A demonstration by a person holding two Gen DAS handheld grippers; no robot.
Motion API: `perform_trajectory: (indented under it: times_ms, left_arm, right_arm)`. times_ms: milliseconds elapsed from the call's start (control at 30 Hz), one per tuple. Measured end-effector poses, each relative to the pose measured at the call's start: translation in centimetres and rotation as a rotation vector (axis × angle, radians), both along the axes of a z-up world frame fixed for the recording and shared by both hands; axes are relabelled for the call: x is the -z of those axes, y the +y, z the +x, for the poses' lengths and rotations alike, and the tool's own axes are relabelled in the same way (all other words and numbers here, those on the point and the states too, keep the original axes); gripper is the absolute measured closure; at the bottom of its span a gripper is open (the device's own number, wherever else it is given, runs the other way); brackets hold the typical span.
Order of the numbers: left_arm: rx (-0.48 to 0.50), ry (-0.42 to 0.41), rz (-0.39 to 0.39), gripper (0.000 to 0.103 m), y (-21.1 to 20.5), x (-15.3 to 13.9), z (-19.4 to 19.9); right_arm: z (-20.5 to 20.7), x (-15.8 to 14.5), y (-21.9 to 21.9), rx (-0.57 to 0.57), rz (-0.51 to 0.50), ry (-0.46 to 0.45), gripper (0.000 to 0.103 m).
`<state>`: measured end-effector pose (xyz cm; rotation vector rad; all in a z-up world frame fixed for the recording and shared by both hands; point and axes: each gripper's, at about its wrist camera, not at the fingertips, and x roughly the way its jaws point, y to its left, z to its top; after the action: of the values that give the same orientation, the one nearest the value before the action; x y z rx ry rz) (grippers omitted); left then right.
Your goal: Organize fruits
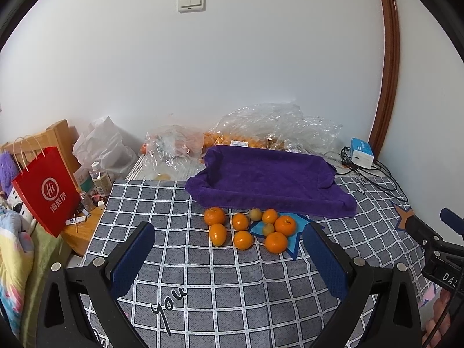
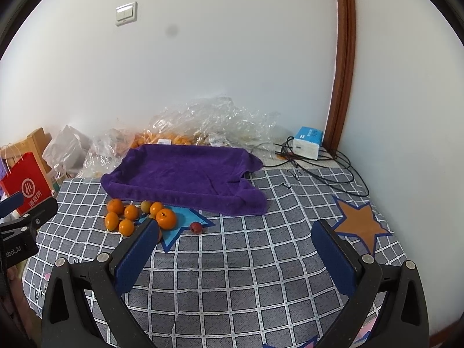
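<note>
Several oranges [image 1: 243,239] and two small greenish fruits [image 1: 256,214] lie in a cluster on the grey checked cloth [image 1: 220,290], just in front of a purple towel-lined tray [image 1: 261,179]. My left gripper [image 1: 229,264] hovers open just short of the cluster, nothing between its fingers. In the right wrist view the same oranges [image 2: 166,218] sit at the left, with a small red fruit [image 2: 196,227] apart on the blue star patch. My right gripper [image 2: 235,258] is open and empty, to the right of the fruits. Its left finger hides part of one orange.
Crumpled clear plastic bags [image 1: 275,124] with more oranges lie behind the tray by the wall. A blue-white box [image 1: 362,152] and black cables [image 2: 327,171] are at the back right. A red paper bag [image 1: 46,191], a bottle and clutter stand off the left edge.
</note>
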<state>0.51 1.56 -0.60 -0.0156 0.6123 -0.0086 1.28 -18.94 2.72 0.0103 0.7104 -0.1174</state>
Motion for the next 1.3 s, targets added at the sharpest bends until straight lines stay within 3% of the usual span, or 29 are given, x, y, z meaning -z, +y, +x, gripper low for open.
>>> perform_trajectory:
  times_ms: [367,500,567,633,767,967,1133,1300]
  left_arm:
    - [-0.037,0.052,0.014,0.000,2.8,4.7,3.0]
    - [-0.061,0.116,-0.009,0.012,4.5,7.6,4.6]
    - [-0.068,0.174,-0.037,0.022,5.5,9.3,5.6]
    - [-0.068,0.211,-0.057,0.024,6.2,10.6,6.3]
    - [-0.069,0.202,-0.054,0.024,6.9,11.9,6.9]
    - [-0.024,0.219,-0.087,0.024,7.2,12.6,8.0]
    - [-0.008,0.220,-0.121,0.024,7.1,13.1,8.9]
    - [0.007,0.224,-0.104,0.024,6.5,13.5,9.9]
  right_arm:
    - [3.5,4.8,-2.0,0.004,-0.017,0.040,0.000]
    - [5.6,7.9,-2.4,-0.017,0.018,0.103,0.001]
    - [6.6,9.4,-2.2,-0.037,0.034,0.137,0.005]
    - [7.6,10.9,-1.7,-0.069,0.048,0.162,0.010]
    - [8.9,12.9,-0.3,-0.115,0.019,0.160,0.020]
    - [11.3,15.3,1.0,-0.197,0.080,0.212,0.036]
    - [13.5,16.9,2.1,-0.233,0.080,0.262,0.040]
    - [14.6,17.8,2.7,-0.256,0.067,0.285,0.047]
